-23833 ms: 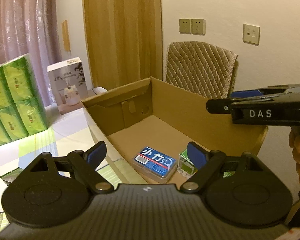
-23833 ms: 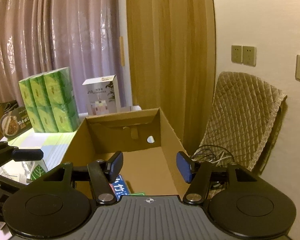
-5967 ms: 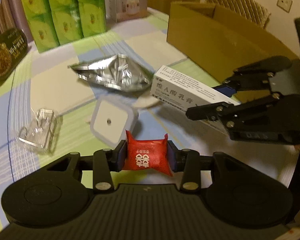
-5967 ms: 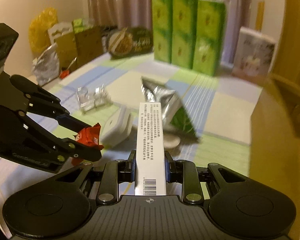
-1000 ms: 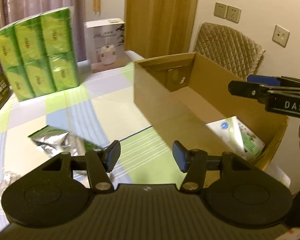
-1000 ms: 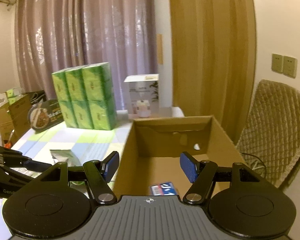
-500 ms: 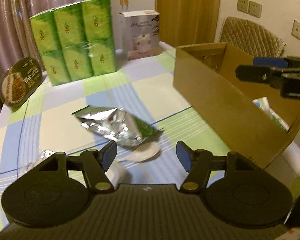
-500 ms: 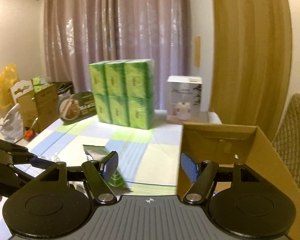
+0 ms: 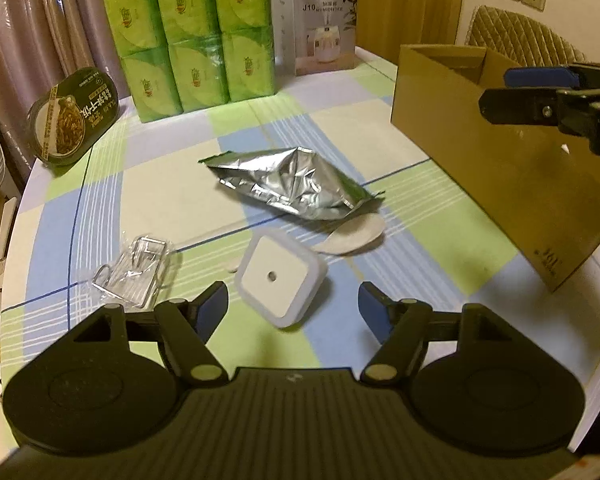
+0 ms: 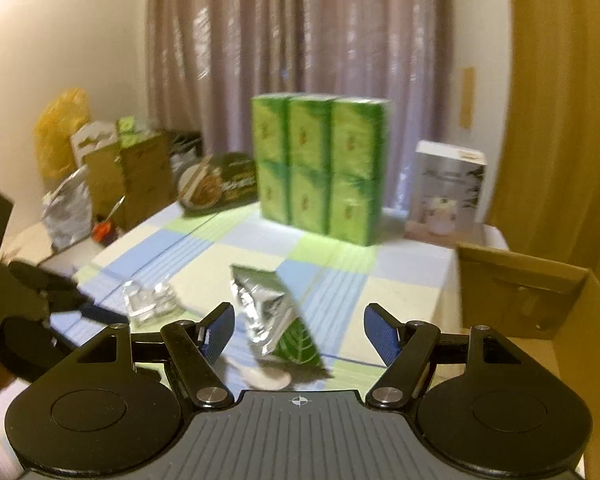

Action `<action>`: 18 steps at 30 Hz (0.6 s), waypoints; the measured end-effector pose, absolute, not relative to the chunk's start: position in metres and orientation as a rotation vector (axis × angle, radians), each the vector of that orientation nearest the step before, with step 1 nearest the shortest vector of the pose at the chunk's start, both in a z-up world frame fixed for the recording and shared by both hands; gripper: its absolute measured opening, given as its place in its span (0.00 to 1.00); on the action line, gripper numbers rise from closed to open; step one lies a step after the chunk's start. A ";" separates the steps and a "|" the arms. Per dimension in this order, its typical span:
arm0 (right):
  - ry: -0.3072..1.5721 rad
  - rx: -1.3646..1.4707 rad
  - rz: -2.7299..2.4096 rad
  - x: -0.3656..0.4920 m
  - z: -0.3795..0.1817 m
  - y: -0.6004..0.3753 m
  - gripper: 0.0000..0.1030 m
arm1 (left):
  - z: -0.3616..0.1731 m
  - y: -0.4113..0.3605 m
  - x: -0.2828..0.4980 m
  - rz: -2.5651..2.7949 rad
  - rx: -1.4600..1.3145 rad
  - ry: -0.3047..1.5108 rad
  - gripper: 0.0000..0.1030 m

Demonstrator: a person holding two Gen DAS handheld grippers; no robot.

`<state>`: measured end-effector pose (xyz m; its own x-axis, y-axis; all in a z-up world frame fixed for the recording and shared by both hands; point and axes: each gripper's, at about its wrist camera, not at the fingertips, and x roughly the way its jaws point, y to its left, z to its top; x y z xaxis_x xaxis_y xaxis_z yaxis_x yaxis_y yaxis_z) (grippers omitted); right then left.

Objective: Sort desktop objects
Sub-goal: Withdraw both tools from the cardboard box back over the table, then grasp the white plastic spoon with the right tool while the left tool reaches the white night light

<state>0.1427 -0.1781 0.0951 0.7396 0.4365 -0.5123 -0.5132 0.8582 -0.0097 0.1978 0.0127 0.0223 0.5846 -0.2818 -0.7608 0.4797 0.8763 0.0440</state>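
Both claws are hanging over the worktop [image 9: 172, 196] with nothing in them. The left claw [image 9: 293, 305] is spread wide, its jaws having just been opening, and nothing is between the blue pads. The white square night light [image 9: 281, 276] is sitting just past the gap, at about 12 o'clock from the claw, not touching either finger.

Beyond it at 12 to 1 o'clock a white spoon [image 9: 350, 236] is lying partly tucked under a crumpled silver foil pouch [image 9: 292, 184]. At roughly 10 o'clock from the left claw a clear plastic blister pack [image 9: 134, 268] is lying on its own.

The right claw [image 10: 299, 330] is also standing apart and gripping nothing; looking along it, the pouch is showing straight ahead at 12 o'clock, with the spoon below it. The picture there is a bit blurry.

The cardboard box [image 9: 512, 176] is standing at the worktop's edge, at 2 o'clock from the left claw and 3 o'clock from the right one. Green tissue packs [image 9: 192, 36] are stacked at the far side.
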 end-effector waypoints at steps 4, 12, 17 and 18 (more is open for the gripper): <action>0.550 -0.225 0.576 0.143 0.084 -0.166 0.67 | 0.011 0.021 0.203 -0.473 0.305 0.855 0.66; 0.605 -0.300 0.614 0.150 0.064 -0.148 0.67 | -0.001 0.022 0.212 -0.521 0.388 0.845 0.66; 0.675 -0.392 0.661 0.162 0.044 -0.128 0.67 | -0.001 0.017 0.217 -0.579 0.451 0.813 0.69; 0.690 -0.407 0.664 0.165 0.040 -0.125 0.67 | -0.002 0.017 0.220 -0.590 0.449 0.814 0.70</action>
